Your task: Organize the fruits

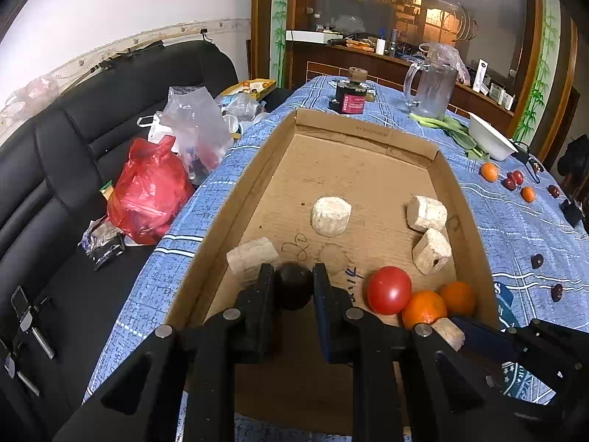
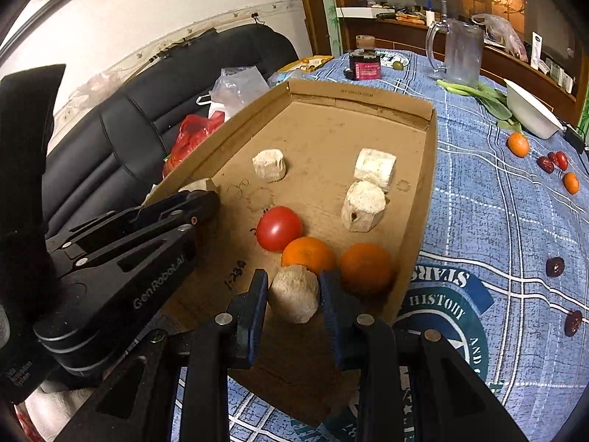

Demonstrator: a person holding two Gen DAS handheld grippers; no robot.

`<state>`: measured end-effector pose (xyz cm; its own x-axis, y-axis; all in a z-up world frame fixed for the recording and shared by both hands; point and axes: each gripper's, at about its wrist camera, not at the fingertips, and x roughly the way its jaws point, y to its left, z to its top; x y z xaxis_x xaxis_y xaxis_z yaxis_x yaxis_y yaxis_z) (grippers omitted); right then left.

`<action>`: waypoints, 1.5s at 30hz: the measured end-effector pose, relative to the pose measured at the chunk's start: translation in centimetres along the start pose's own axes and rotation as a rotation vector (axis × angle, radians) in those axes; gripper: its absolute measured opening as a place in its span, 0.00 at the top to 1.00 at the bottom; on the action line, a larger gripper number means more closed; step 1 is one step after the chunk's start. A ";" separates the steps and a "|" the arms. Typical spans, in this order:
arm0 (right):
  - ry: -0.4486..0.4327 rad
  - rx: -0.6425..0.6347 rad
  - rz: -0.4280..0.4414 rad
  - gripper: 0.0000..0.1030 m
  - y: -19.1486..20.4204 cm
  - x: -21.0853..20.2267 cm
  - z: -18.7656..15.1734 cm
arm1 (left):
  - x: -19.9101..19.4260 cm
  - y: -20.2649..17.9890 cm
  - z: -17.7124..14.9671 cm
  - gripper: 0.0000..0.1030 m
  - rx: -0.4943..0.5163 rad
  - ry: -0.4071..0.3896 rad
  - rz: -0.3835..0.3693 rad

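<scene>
A shallow cardboard tray (image 1: 368, 125) (image 2: 429, 169) lies on the blue checked tablecloth. In it are a red tomato (image 1: 389, 289) (image 2: 278, 228), two oranges (image 1: 423, 309) (image 1: 457, 297) (image 2: 308, 256) (image 2: 365, 267) and several pale cork-like blocks (image 1: 331, 216) (image 2: 374, 168). My left gripper (image 1: 293, 287) is shut on a dark round fruit (image 1: 293, 285) over the tray's near left part. My right gripper (image 2: 293, 293) is shut on a pale block (image 2: 293, 293) just in front of the oranges; the block also shows in the left wrist view (image 1: 448, 332).
Loose on the cloth right of the tray are small oranges (image 1: 489, 171) (image 2: 518, 144) and several dark red fruits (image 1: 514, 179) (image 2: 554, 267). A glass jug (image 1: 432, 88), a dark jar (image 1: 351, 99), greens and a white bowl (image 2: 532, 112) stand farther back. A black sofa with bags (image 1: 151, 191) is at the left.
</scene>
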<state>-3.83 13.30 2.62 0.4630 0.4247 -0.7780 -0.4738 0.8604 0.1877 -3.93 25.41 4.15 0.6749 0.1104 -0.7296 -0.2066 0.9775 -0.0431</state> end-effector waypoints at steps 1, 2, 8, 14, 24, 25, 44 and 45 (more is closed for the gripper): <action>-0.003 -0.006 -0.007 0.69 0.1 0.0 -0.1 | 0.0 0.0 0.0 0.80 0.001 0.000 0.003; -0.005 -0.010 -0.012 0.69 0.1 0.0 -0.1 | 0.0 -0.1 0.0 0.80 -0.001 0.001 0.002; -0.008 -0.015 -0.018 0.69 0.2 0.0 -0.1 | -0.1 -0.2 -0.1 0.73 -0.009 0.004 0.004; -0.012 -0.015 -0.013 0.54 0.3 -0.1 -0.4 | -0.9 0.0 -0.2 0.44 -0.023 -0.018 -0.006; -0.079 -0.011 -0.027 0.47 0.0 -2.6 -1.1 | -4.6 0.0 -0.7 0.24 -0.053 -0.133 0.074; -0.086 -0.008 -0.030 0.47 -0.1 -2.9 -1.2 | -5.0 0.2 -0.8 0.22 -0.060 -0.148 0.090; -0.193 0.058 -0.131 0.27 -4.0 -8.9 -4.5 | -12.8 -2.0 -3.7 0.00 -0.180 -0.352 0.421; -0.204 0.055 -0.141 0.24 -4.1 -9.2 -4.7 | -12.8 -2.3 -3.8 0.00 -0.173 -0.346 0.407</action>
<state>-9.72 4.54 6.19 0.6658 0.3428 -0.6627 -0.3549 0.9268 0.1229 -14.76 21.03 11.02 0.7033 0.5540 -0.4455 -0.5926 0.8030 0.0631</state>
